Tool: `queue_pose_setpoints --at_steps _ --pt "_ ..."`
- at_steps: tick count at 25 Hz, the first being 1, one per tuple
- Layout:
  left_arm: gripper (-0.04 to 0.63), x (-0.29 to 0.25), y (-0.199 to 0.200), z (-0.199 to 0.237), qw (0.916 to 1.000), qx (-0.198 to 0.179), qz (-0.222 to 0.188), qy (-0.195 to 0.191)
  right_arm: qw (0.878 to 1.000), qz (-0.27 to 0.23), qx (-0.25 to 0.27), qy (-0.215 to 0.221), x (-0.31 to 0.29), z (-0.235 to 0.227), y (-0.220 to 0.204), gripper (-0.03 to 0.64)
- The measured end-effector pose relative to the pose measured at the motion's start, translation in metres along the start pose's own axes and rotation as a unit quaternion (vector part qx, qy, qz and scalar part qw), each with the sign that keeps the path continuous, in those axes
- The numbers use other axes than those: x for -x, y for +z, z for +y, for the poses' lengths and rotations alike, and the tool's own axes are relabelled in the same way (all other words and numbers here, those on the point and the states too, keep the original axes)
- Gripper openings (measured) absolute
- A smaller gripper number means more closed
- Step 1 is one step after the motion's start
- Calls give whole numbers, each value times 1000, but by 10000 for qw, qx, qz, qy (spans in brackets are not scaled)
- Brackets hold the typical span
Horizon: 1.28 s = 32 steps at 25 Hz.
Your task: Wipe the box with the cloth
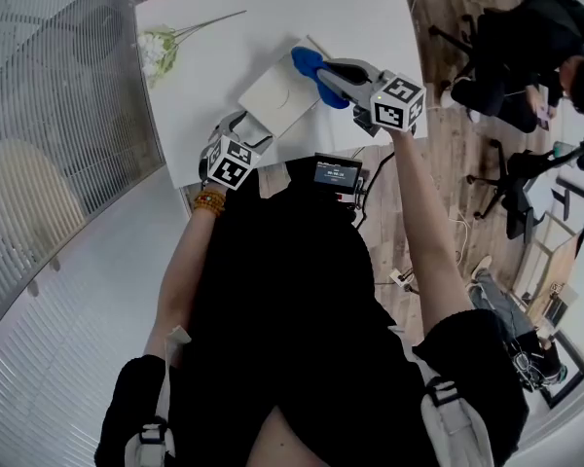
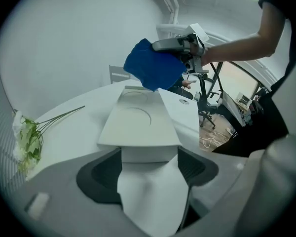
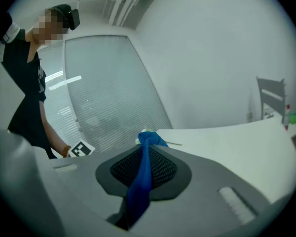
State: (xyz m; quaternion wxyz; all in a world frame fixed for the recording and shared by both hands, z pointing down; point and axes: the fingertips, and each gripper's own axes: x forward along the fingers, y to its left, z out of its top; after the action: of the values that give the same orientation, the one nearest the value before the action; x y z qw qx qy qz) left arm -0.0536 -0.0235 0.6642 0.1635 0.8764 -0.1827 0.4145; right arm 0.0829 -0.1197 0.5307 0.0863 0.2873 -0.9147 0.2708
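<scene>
Two grippers, both occupied. Your left gripper (image 2: 149, 164) is clamped on the near end of the box (image 2: 138, 125). The box lies flat on the white table (image 1: 224, 37), its long axis running straight away from those jaws. Your right gripper (image 1: 333, 78) pinches the blue cloth (image 2: 153, 68) — a bunched wad hanging over the box's far end; contact with the lid cannot be told. From the cloth, the lid stretches back toward your left gripper, so the stroke likely runs along that axis. Right arm wipes, left steadies. Flower sprig (image 1: 159, 49) lies well apart.
</scene>
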Motion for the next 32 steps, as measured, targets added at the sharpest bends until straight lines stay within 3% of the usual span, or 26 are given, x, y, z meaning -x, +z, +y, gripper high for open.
queue_pose_setpoints --at_steps 5,7,10,14,18,23,32 --pt "360 -1 -2 -1 10000 -51 46 27 9875 -56 673 -1424 43 -59 6 63" --pt "360 -2 -4 -2 9999 -60 79 30 9747 279 1098 -1926 46 -75 -7 63" --pt "360 -5 -5 -2 9999 -43 116 60 9559 887 1609 -2292 30 -85 -36 63" --pt "360 -6 -7 -1 9998 -53 158 58 9495 1255 1642 -2363 4 -89 -79 64" --pt "360 -8 -5 0 9997 -72 219 56 9507 1012 1509 -2514 0 -89 -83 64" --pt "360 -10 -3 1 9997 -61 244 67 9535 1240 1765 -2103 -20 -64 -103 66" --pt "359 -18 10 3 9990 13 443 52 9686 1175 1323 -1746 -29 -47 -107 63"
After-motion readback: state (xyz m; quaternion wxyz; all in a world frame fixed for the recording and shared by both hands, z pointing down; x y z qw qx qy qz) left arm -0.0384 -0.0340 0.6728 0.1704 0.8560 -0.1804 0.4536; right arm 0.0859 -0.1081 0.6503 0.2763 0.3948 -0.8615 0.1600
